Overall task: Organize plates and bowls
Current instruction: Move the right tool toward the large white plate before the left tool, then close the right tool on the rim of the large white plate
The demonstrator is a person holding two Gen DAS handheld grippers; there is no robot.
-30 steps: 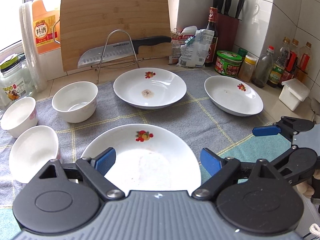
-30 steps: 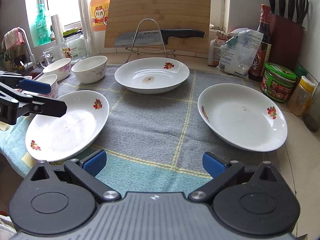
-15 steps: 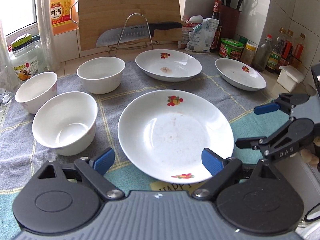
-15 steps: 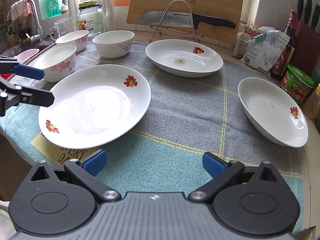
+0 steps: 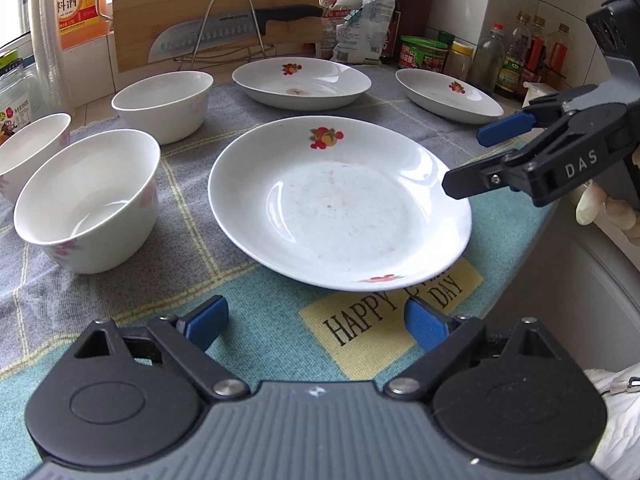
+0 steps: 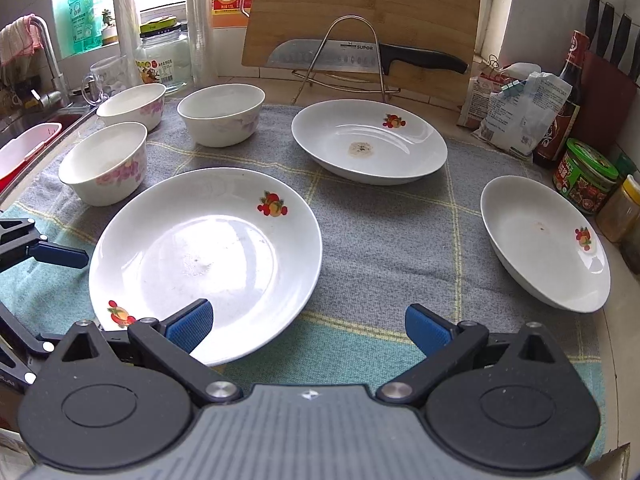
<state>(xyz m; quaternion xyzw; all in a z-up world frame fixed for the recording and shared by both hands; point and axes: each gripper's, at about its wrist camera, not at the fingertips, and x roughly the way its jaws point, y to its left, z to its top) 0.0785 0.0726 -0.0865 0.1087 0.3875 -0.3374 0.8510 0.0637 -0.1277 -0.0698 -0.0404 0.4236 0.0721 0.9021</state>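
Both claws empty, jaws apart: left claw (image 5: pixel 316 322) just widened, right claw (image 6: pixel 308 326) open. Near plate (image 5: pixel 340 200) straight ahead; I'd pinch its near rim, lift level.

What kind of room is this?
Most likely a home kitchen counter: a steel cleaver on a wire rack against a bamboo cutting board, a metal sink tap, and white flowered plates.
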